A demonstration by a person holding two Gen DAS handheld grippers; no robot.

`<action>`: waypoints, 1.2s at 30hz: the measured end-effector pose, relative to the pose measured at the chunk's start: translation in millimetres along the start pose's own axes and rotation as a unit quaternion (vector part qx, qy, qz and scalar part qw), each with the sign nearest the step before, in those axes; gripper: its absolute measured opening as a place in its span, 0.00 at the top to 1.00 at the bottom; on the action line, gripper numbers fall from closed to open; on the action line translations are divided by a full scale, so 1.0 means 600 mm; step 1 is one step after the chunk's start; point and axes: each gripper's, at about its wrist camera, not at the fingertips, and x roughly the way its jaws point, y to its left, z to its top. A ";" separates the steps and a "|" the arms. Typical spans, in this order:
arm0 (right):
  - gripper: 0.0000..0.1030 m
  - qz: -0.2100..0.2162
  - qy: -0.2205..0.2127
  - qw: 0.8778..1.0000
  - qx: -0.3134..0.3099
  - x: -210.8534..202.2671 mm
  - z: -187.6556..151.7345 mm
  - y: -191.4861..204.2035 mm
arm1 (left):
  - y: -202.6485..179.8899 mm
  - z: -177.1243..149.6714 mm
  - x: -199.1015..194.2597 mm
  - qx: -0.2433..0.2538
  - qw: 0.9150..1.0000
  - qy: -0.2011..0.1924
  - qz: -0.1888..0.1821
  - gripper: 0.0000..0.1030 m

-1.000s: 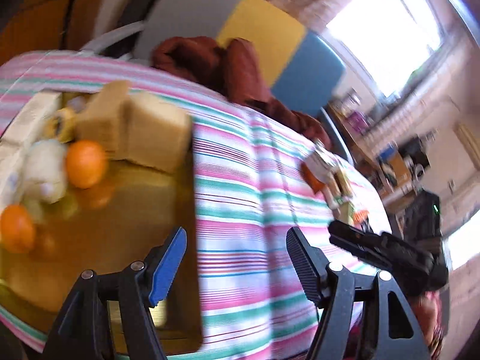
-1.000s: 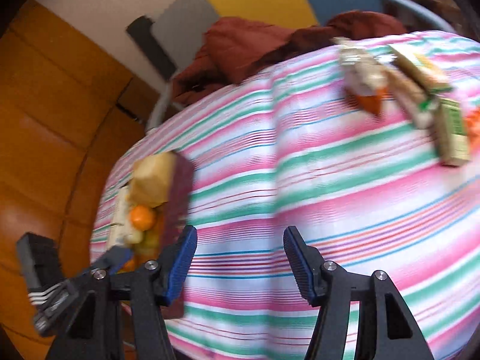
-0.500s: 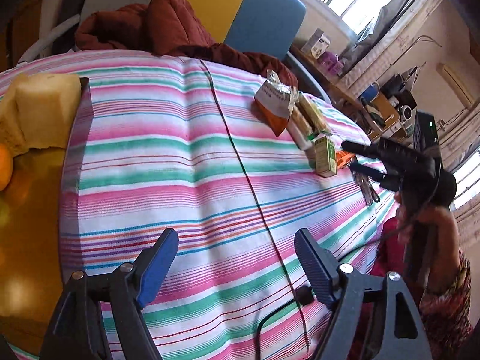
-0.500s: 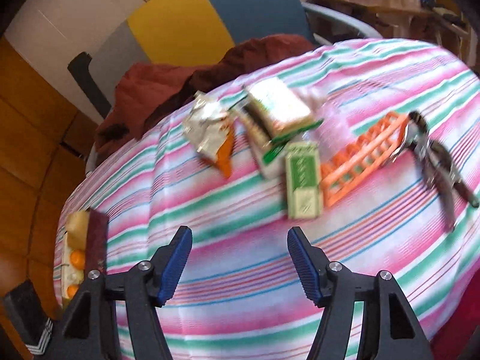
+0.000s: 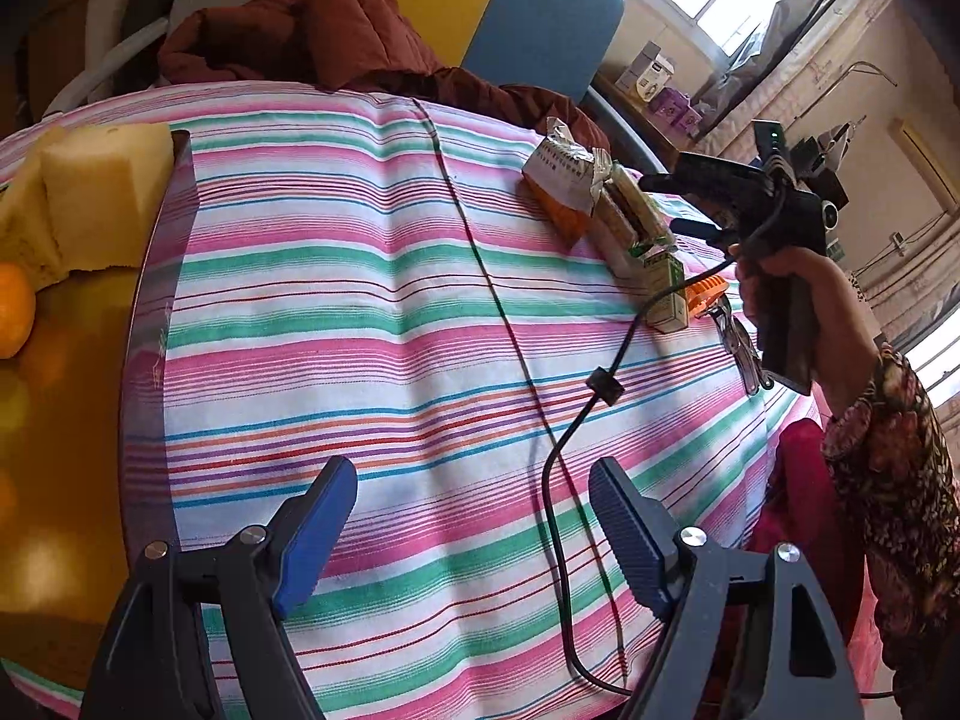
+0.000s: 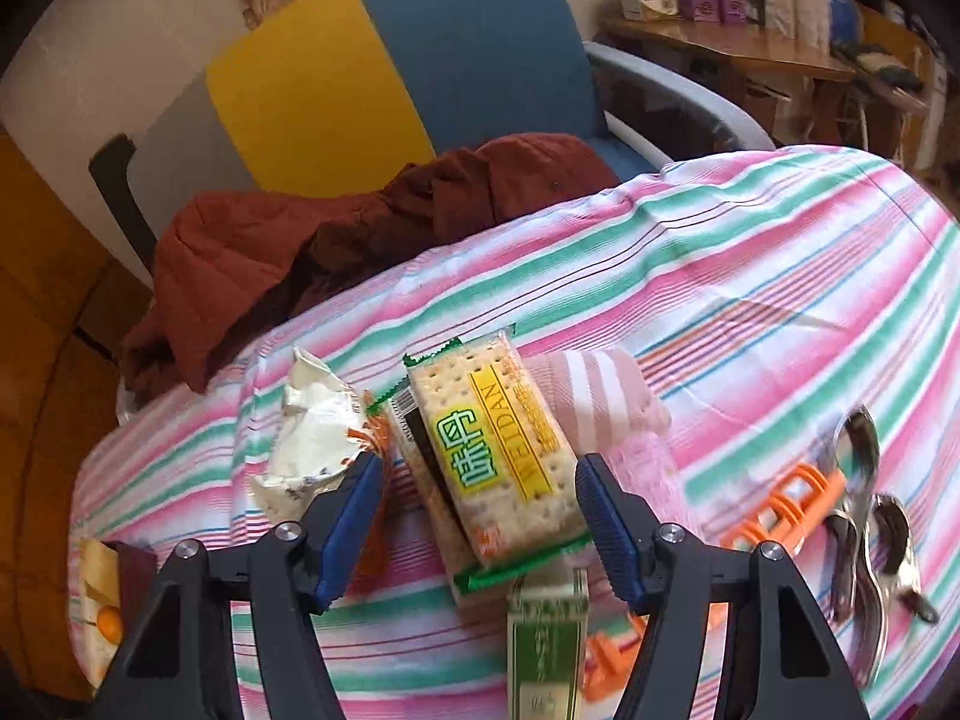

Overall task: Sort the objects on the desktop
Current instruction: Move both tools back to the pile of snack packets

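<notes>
Two packets matter in the right wrist view, the crumpled wrapper (image 6: 312,450) at centre-left and the cracker packet (image 6: 498,456) mid-frame, so the right gripper (image 6: 477,516), jaws apart and empty, should straddle only the crackers (squarely, I'd judge) before closing.

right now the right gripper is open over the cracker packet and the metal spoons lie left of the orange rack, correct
Not quite. In the right wrist view the metal spoons lie right of the orange rack, not left. The rest holds: the right gripper is open over the cracker packet, touching nothing.
</notes>
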 end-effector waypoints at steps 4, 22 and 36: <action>0.33 -0.015 0.025 0.998 -0.058 0.035 -0.011 0.020 | 0.005 0.001 -0.001 -0.005 1.000 -0.003 0.002 0.21; 0.29 0.142 0.066 0.980 -0.120 -0.070 -0.153 0.074 | 0.023 0.008 -0.007 -0.029 0.999 -0.024 0.000 0.21; 0.52 0.049 0.139 0.986 -0.071 0.020 -0.152 0.069 | -0.016 0.044 0.024 -0.003 1.000 -0.019 0.007 0.21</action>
